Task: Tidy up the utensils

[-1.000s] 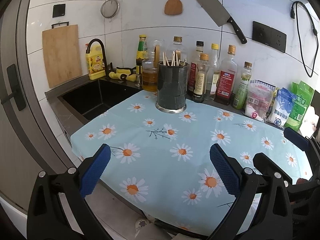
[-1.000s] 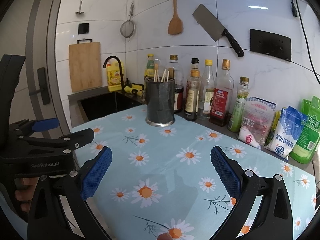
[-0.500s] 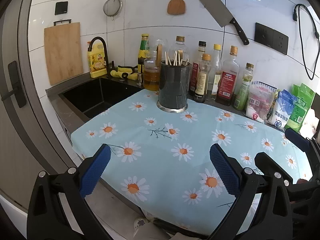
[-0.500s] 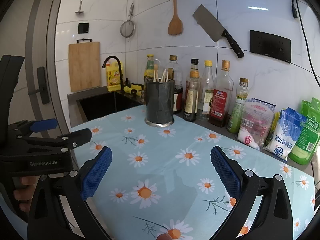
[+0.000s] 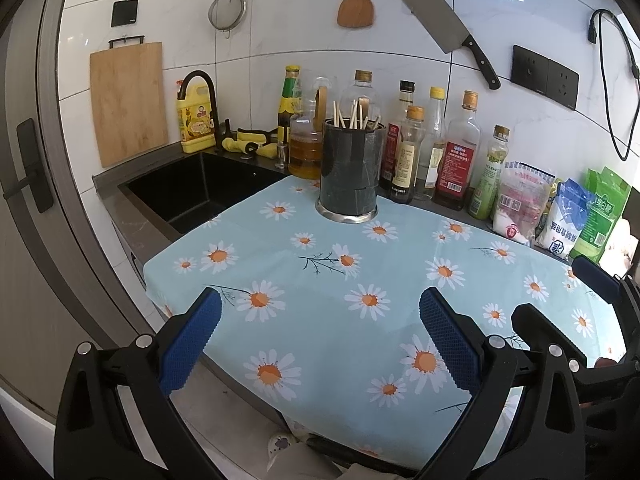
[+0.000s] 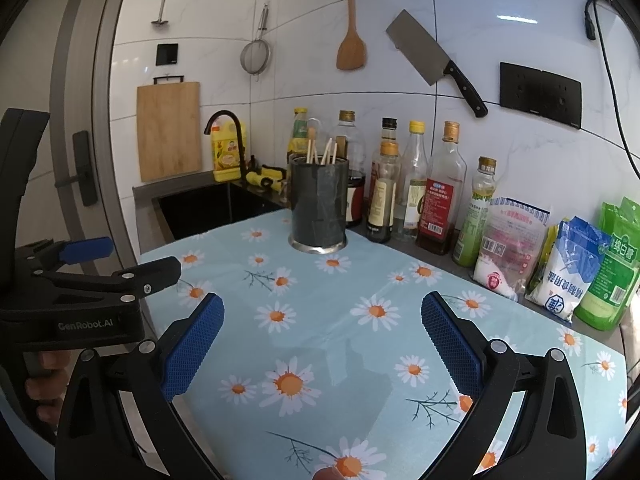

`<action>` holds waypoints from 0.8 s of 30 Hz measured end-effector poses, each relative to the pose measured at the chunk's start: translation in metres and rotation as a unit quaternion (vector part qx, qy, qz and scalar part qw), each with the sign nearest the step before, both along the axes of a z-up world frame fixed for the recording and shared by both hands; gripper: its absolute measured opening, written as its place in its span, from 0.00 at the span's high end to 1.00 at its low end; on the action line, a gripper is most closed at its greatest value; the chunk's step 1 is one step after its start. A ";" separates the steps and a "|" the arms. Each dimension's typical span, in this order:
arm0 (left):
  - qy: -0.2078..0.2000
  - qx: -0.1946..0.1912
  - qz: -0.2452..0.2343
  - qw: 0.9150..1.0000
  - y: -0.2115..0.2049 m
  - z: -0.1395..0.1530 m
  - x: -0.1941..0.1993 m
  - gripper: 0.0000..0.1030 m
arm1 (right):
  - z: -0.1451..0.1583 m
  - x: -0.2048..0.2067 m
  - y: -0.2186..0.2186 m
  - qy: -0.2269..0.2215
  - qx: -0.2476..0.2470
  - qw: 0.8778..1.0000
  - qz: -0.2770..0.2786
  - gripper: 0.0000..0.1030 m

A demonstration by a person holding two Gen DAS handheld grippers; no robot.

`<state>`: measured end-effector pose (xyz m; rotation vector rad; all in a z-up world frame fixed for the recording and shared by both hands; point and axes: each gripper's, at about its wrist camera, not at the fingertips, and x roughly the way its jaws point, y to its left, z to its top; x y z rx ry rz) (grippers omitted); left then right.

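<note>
Pale-blue daisy-print tablecloth (image 5: 328,280); dark grey holder (image 5: 347,172)

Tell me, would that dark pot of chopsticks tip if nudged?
Probably not easily: the pot stands upright on a flared metal base. Being tall, a high push might topple it. The chopsticks lean loosely and would likely rattle.

The grey counter (image 5: 132,216) is covered by a light-blue daisy-print cloth (image 5: 360,280). A dark utensil holder (image 5: 347,174) with chopsticks is stood on the cloth's far edge. Bottles (image 5: 456,152) and food packets (image 5: 520,208) are lined along the wall.
</note>
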<state>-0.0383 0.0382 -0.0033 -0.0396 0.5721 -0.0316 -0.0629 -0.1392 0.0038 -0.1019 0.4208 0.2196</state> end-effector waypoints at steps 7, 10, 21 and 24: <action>0.000 0.001 0.001 1.000 0.001 0.000 -0.001 0.06 | 0.001 -0.001 0.001 -0.003 -0.001 1.000 0.000 0.08; 0.001 0.002 0.002 1.000 0.002 0.000 -0.001 0.06 | 0.002 -0.001 0.002 -0.005 -0.002 1.000 0.001 0.08; 0.006 0.001 -0.002 1.000 0.004 -0.001 0.000 0.06 | 0.002 -0.001 0.003 -0.004 -0.002 1.000 0.001 0.08; 0.009 0.002 -0.004 1.000 0.003 -0.002 0.002 0.06 | 0.003 -0.001 0.003 -0.006 -0.001 1.000 0.000 0.08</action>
